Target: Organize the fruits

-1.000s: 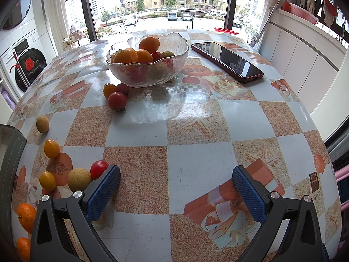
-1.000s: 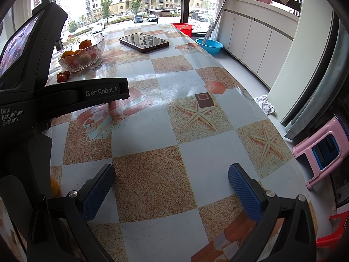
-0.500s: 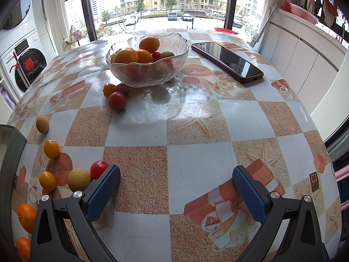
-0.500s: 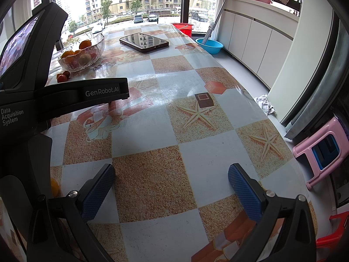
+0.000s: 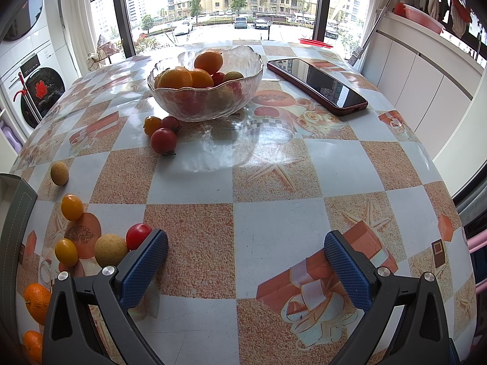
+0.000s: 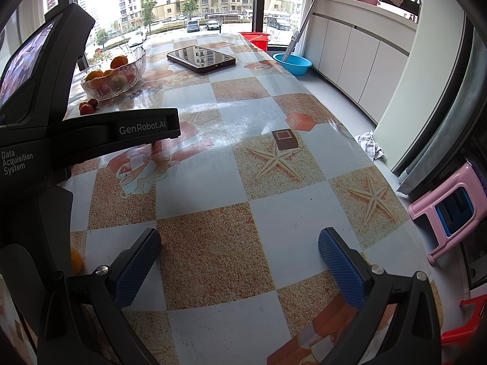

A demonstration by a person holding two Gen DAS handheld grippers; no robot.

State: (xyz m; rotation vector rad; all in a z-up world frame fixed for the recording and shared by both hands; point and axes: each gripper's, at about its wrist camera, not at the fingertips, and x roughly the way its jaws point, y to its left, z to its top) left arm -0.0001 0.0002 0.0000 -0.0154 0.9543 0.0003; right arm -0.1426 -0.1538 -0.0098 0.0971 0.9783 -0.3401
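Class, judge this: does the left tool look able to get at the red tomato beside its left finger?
Probably yes. The left tool is open, and the red tomato lies uncovered just outside its left finger.

Lower left of your left view: bottom orange (image 5: 32,345) cut by the edge; red tomato (image 5: 137,236) partly behind the left gripper's finger (image 5: 143,269).

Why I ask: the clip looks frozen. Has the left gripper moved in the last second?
No. The left gripper frames the same tiles, its finger beside the red tomato as before.
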